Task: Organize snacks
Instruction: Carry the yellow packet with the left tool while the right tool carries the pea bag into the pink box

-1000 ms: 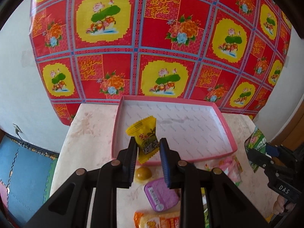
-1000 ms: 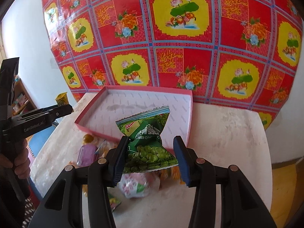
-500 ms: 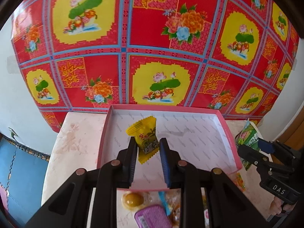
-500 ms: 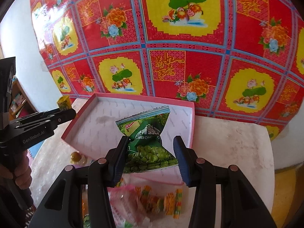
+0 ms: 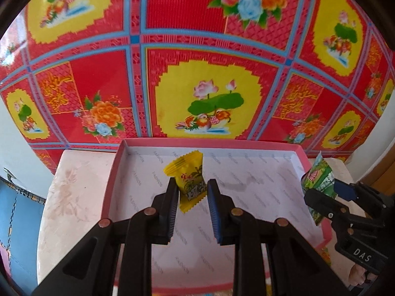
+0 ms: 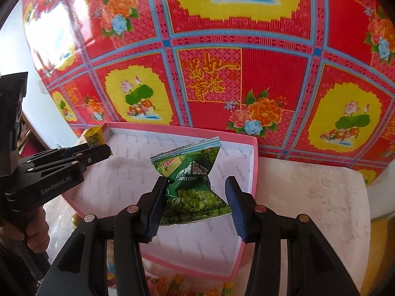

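left gripper (image 5: 190, 192) pinches small yellow crinkly candy packet (image 5: 188, 176) over pink-rimmed white paper tray (image 5: 302, 154) | right gripper (image 6: 195, 192) squeezes green shiny pea bag (image 6: 191, 185) over the tray's right side | risk: slippery bag may slide out early, or land outside the rim

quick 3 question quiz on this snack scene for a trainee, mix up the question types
1. True or false: the left gripper is shut on the yellow snack packet.
2. Which packet does the right gripper hold? A) purple B) green pea packet C) orange
3. Fill in: both packets hang over the pink ____.

Key: 1 true; 2 B; 3 tray
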`<state>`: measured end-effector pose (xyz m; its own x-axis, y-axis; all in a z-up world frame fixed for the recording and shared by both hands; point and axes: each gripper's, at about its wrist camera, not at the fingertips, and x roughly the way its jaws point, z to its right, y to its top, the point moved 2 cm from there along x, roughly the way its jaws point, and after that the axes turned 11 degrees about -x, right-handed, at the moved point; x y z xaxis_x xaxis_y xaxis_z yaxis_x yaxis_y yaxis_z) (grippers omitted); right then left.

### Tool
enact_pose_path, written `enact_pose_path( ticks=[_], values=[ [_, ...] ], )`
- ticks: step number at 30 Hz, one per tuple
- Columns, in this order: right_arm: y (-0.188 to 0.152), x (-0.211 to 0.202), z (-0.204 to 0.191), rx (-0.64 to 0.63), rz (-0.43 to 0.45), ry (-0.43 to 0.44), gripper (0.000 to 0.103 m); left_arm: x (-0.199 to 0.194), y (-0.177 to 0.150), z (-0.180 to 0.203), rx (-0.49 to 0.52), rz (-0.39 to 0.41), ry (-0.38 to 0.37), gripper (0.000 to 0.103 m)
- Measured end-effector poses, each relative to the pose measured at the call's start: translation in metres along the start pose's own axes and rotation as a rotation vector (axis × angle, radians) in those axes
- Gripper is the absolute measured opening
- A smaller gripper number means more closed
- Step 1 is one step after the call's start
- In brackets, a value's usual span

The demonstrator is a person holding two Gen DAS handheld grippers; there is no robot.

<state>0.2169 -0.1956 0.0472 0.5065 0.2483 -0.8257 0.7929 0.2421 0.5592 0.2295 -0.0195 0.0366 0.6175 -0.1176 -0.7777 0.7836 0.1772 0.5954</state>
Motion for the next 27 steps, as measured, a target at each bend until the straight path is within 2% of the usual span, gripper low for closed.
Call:
enact_pose_path(
  ticks=[13, 18, 21, 27],
  values=[
    [0.004, 0.03, 0.003, -0.019, -0.023, 0.0, 0.049, 0.033, 0.003, 0.006, 0.045, -0.022, 0.02, 0.025],
    [0.005, 0.037, 0.001, -0.017, -0.021, -0.001, 0.049, 0.038, -0.002, 0.015, 0.096, -0.025, 0.013, 0.026],
    [0.004, 0.034, 0.003, -0.017, -0.02, -0.013, 0.05, 0.041, -0.004, 0.026, 0.11, -0.032, 0.018, 0.035],
    [0.004, 0.022, 0.004, -0.025, -0.001, -0.011, 0.055, 0.035, -0.004, 0.03, 0.096, -0.035, 0.034, 0.04]
  ],
)
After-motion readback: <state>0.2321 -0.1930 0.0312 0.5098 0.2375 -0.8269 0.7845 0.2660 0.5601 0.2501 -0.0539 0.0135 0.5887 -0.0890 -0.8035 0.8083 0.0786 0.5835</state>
